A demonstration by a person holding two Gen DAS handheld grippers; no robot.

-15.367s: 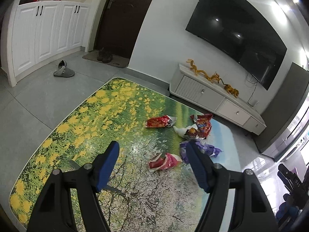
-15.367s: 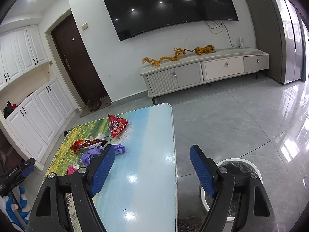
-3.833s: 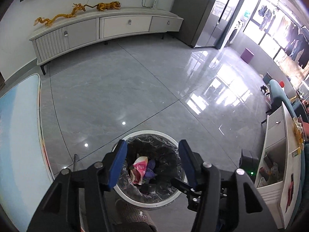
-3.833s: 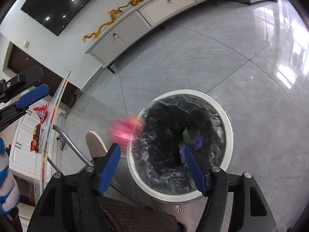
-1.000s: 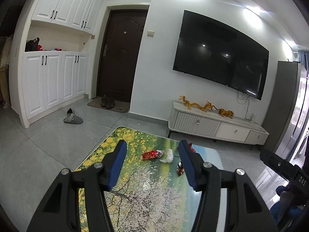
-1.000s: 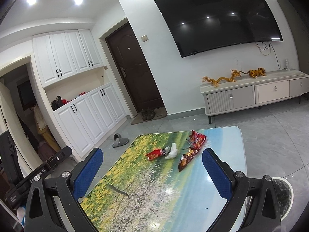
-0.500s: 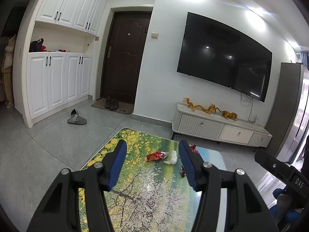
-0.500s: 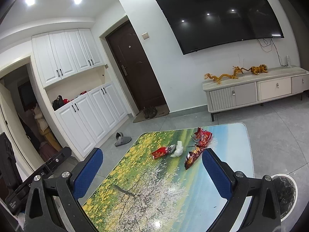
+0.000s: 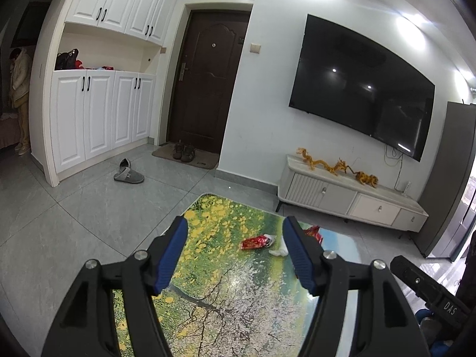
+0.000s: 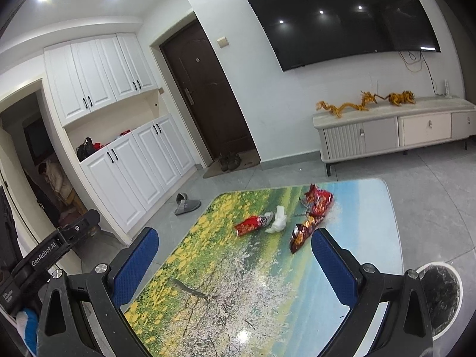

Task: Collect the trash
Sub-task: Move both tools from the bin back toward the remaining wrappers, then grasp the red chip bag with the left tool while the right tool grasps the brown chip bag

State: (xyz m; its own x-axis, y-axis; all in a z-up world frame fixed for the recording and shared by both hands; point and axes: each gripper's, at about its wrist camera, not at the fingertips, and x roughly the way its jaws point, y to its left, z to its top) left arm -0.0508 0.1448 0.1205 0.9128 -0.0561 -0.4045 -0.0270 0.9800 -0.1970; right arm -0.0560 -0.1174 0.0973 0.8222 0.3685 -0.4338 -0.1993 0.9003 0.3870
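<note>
Trash lies on the far part of the flower-print table: a small red wrapper, a crumpled white tissue, a dark red snack bag and a red chip bag. The left wrist view shows the small red wrapper, the tissue and a bit of red bag. My left gripper is open and empty above the near table. My right gripper is open and empty, short of the trash. A white bin with a black liner stands on the floor at the right.
A TV cabinet with gold dragon figures stands against the far wall under a TV. White cupboards, a dark door, shoes and a grey slipper are at the left. A person stands by the far left doorway.
Both grippers have moved forward over the table toward the trash, which looks closer now. Both stay open and empty.
</note>
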